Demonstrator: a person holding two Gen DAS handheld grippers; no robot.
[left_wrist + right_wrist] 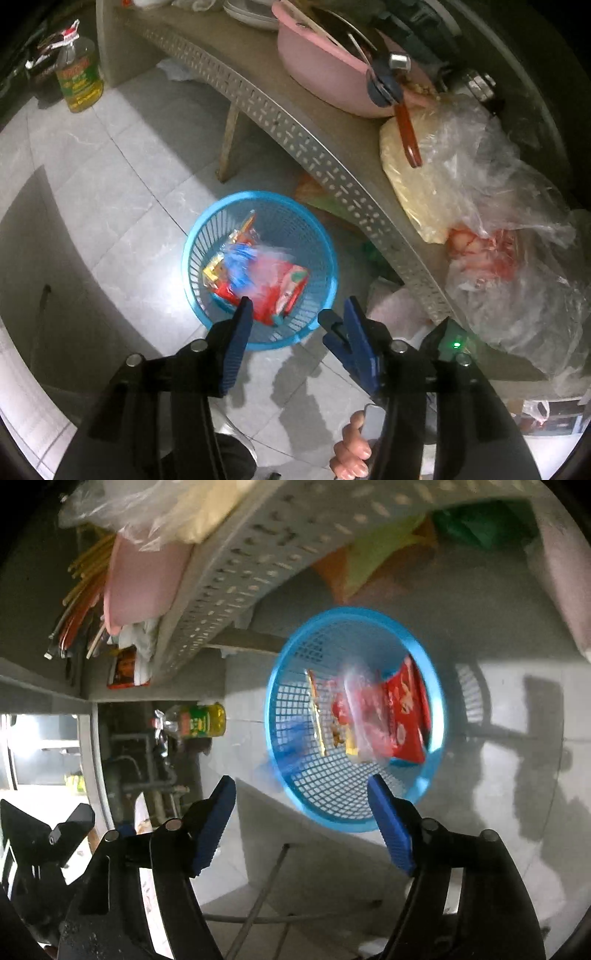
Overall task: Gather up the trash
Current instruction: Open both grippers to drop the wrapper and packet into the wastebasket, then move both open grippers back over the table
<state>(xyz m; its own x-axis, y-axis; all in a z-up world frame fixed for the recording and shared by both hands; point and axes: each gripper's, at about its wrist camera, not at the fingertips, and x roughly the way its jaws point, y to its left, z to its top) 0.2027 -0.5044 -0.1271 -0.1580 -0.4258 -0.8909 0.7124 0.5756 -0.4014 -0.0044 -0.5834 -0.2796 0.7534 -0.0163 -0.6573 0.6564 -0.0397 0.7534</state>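
Left wrist view puts your left gripper [295, 308] above the blue basket [207, 236], which stands on the tiled floor [122, 206] just beside the table's perforated edge [295, 129]; the floor on the basket's far side from the table is bare tile. Red wrappers [266, 291] and a blurred clear bag [255, 254] lie inside the basket, long axis slanting toward the table. Both of your grippers are spread wide with nothing between the pads. Your right gripper [301, 788] is rolled sideways, so the basket [432, 686] appears tipped, its mouth facing you. An oil bottle [79, 79] stands well apart.
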